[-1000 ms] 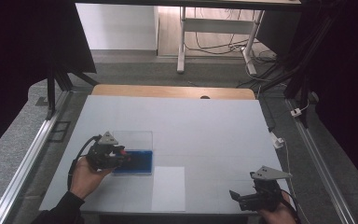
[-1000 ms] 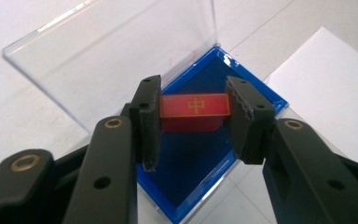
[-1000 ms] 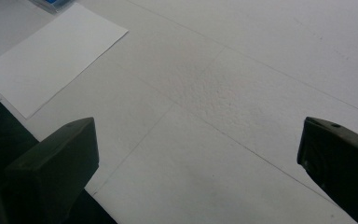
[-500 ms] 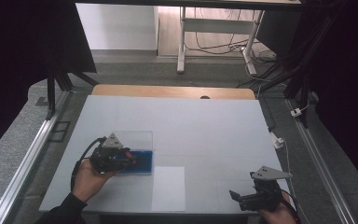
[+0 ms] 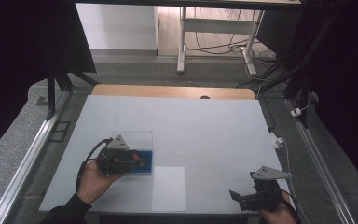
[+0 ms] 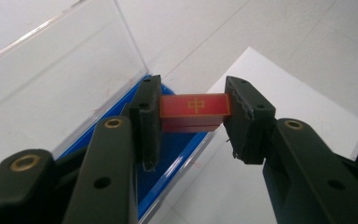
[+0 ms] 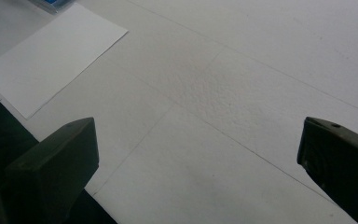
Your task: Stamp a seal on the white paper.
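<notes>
My left gripper is clenched on a small red tile, a flat rectangular block with a gold character printed on its upper face; both pads press on its short ends and it hangs level between them, off the surface. In the left gripper view the tile sits just above the near right edge of an open blue box, whose clear lid stands tilted back on the far left side. In the high view the same gripper is over the near left part of the white table, with my left hand behind it and the blue box showing just to the right of the jaws. A white sheet of paper lies flat on the table just beside the box, to its right and nearer to me; in the left gripper view the sheet is beyond and to the right of the tile. My right gripper rests at the near right corner of the table, well apart from the box and from the left gripper. In the right gripper view its jaws stand wide apart with nothing between them, released over bare table, and the paper lies further off to the left.
</notes>
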`<state>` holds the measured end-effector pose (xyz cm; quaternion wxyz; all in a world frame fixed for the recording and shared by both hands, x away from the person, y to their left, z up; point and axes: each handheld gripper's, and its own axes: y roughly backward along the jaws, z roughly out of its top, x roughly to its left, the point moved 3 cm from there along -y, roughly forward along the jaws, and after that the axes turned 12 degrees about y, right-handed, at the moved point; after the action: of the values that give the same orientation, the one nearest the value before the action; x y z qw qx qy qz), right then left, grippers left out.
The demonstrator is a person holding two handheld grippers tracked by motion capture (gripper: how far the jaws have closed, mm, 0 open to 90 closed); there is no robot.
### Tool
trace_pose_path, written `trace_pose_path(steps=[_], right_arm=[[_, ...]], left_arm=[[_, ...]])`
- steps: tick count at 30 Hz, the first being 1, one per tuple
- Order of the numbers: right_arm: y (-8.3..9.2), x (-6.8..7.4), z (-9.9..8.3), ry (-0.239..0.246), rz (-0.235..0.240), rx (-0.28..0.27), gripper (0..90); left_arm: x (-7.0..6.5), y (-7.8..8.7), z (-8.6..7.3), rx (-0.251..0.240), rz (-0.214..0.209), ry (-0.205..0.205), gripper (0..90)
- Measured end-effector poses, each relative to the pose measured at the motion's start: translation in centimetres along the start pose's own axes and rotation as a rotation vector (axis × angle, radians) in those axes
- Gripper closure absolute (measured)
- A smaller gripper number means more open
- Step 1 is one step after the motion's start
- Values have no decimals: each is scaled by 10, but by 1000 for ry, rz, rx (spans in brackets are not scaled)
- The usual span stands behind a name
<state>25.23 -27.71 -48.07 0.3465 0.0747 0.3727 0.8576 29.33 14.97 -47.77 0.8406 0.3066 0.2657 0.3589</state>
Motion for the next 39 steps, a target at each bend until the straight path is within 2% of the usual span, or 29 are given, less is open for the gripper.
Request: trace_pose_path(steps=[6, 20, 27, 34, 39], right_arm=[[0, 0, 0, 5, 1, 3, 0], [0, 0, 0, -3, 1, 6, 0], [0, 0, 0, -1, 4, 5, 0], [-1, 0, 0, -2, 1, 8, 0], [-1, 0, 0, -5, -1, 11, 0]], left_arm=[[-10, -5, 4, 2, -26, -29, 581], [-39, -31, 17, 45, -86, -116, 581], [-49, -44, 21, 65, -93, -155, 581], [-55, -57, 22, 80, -106, -167, 581], [-60, -68, 22, 103, -108, -190, 581]])
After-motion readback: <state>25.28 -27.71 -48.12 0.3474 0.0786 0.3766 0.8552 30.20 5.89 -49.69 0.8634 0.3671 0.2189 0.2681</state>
